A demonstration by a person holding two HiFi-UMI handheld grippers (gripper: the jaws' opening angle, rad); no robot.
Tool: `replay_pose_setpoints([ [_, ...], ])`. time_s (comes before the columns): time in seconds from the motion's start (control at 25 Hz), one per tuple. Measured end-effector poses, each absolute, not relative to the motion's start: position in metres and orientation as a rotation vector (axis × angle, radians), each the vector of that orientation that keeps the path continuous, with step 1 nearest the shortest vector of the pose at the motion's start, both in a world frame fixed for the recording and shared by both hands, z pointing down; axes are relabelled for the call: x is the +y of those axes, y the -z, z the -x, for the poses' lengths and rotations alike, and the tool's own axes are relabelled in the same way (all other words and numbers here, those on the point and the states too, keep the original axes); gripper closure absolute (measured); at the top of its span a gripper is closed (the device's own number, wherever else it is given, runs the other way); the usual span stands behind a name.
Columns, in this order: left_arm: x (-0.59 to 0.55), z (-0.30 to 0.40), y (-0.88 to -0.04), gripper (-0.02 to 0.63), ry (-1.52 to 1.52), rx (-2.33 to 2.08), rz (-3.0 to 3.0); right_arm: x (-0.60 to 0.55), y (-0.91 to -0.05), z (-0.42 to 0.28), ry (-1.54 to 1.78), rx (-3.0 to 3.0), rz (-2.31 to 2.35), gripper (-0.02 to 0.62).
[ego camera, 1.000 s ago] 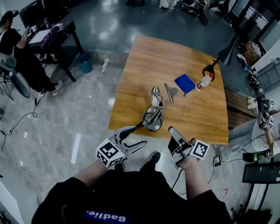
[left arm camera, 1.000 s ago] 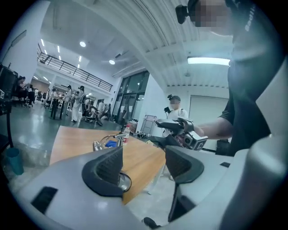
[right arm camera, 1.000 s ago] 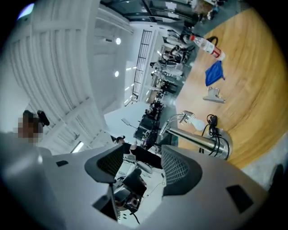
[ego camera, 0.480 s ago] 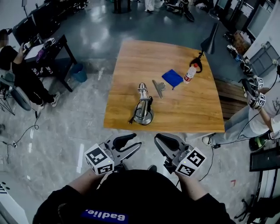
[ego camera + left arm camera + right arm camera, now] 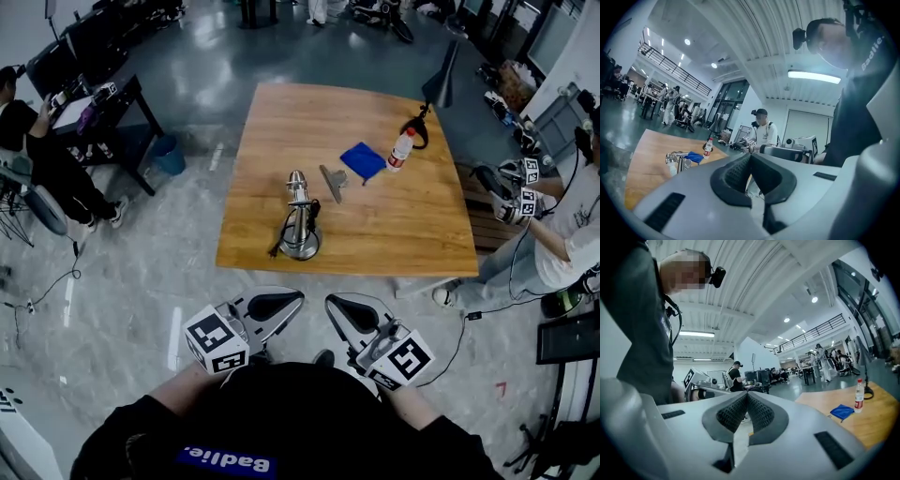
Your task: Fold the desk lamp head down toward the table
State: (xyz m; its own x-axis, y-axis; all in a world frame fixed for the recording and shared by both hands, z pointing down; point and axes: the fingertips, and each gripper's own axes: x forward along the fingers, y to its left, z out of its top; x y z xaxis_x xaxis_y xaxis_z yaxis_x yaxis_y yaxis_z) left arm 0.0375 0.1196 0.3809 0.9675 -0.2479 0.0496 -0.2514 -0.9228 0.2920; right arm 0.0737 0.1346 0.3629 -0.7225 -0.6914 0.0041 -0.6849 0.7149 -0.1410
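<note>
Left tongs (image 5: 275, 306) and right tongs (image 5: 346, 313) are closed, empty; one desk lamp (image 5: 299, 223) and one bottle (image 5: 400, 150) sit on the table (image 5: 412, 230).

- A silver metal desk lamp (image 5: 299, 216) stands on the light wooden table (image 5: 403, 225), in the near left part and close to the near edge.
- Its round shiny base (image 5: 302, 248) sits flat on the wood.
- In the head view the arm runs from the base toward the far side and ends in the rounded head (image 5: 297, 180).
- A black cord (image 5: 279, 246) trails from the base's left side toward the table's near edge.
- The left gripper view shows a short upright stem whose top part lies about level.
</note>
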Motion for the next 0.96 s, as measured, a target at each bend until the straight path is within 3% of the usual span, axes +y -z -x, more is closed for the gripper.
replay_pose_setpoints([
  [0.96, 0.138, -0.036, -0.383, 0.598, -0.046, -0.354, -2.83, 0.148, -0.372, -0.066, 0.191, 2.923, 1.144, 0.591],
])
